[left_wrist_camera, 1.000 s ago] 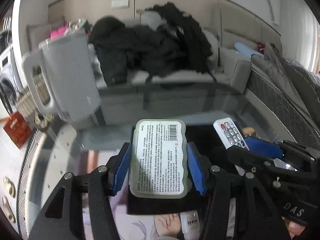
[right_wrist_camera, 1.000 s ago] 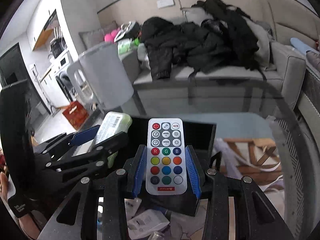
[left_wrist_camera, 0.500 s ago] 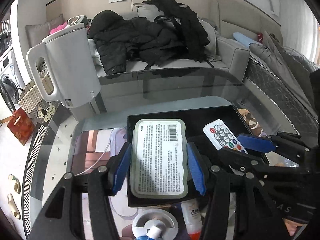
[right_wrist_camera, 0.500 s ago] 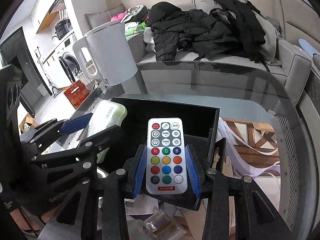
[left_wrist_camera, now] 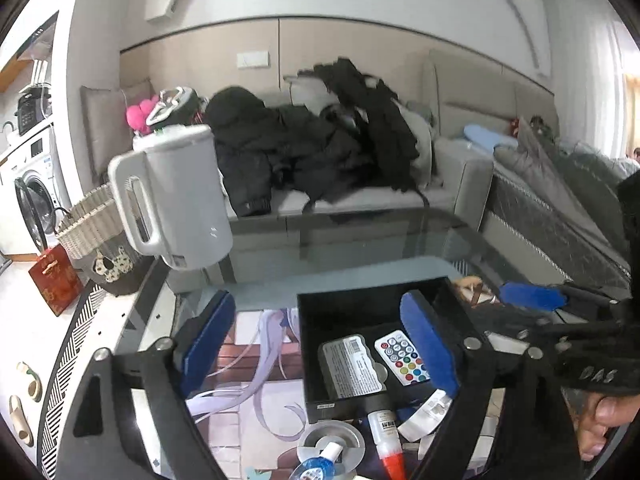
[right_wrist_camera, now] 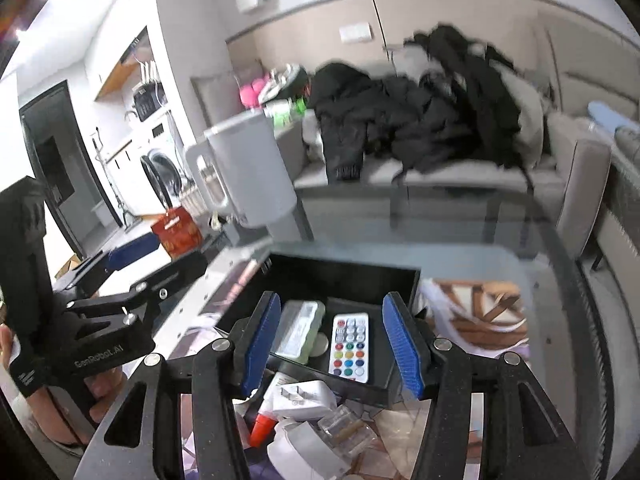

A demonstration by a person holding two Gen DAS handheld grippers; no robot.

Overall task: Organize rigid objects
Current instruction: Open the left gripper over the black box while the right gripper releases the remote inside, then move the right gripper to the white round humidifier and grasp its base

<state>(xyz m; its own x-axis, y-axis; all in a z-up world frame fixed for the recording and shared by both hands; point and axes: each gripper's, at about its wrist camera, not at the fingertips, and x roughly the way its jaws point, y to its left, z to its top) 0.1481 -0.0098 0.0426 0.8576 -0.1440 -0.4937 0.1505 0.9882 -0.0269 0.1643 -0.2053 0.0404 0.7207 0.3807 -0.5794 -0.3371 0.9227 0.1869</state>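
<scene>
Two rigid items, one green labelled pack [right_wrist_camera: 299, 332] and one white button remote [right_wrist_camera: 349, 347], lie inside one black box [right_wrist_camera: 344, 276]; both tools, left [left_wrist_camera: 316, 336] and right [right_wrist_camera: 334, 340], gape wide, empty.

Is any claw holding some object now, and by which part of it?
Nothing is held. Left claw and right claw are open; the remote lies in the black box.

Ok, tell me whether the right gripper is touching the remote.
Apart. The right wrist view shows the right gripper open and empty, its blue pads clear of the remote, which lies flat in the black tray beside the pale green case.
</scene>
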